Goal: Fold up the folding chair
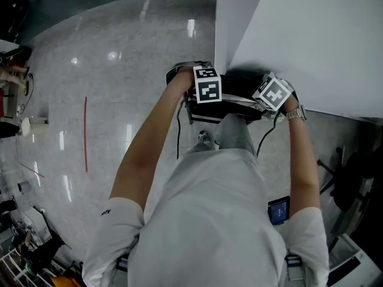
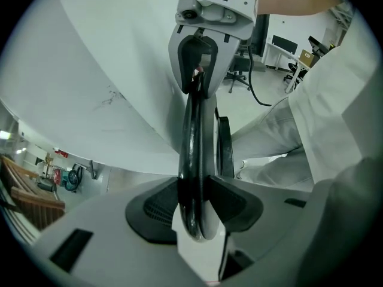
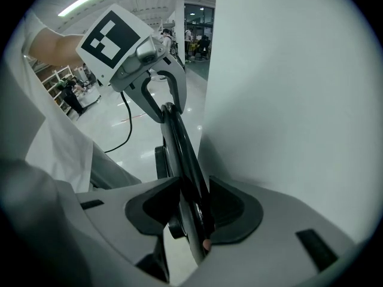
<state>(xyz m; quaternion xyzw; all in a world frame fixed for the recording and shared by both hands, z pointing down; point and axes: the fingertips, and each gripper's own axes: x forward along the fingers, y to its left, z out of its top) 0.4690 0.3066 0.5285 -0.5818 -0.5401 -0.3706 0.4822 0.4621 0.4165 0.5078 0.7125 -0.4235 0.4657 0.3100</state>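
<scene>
Left hand-held gripper (image 2: 194, 207) and right hand-held gripper (image 3: 194, 213) each clamp an edge of the folding chair (image 2: 192, 130).

White short-sleeved shirt (image 1: 209, 220), small dark sleeve print (image 1: 106, 211) — lettering, perhaps; grey trousers (image 1: 233, 133), silver wristwatch (image 1: 295, 113).

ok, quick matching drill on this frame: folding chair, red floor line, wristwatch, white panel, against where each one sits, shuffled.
Things
1. folding chair
2. red line
3. wristwatch
4. white panel

Places
A. on the shiny floor, at the left of the head view
B. on the person's right wrist
C. clamped by the left gripper and the right gripper
D. upright, filling the upper right of the head view

Pairs: 1-C, 2-A, 3-B, 4-D
</scene>
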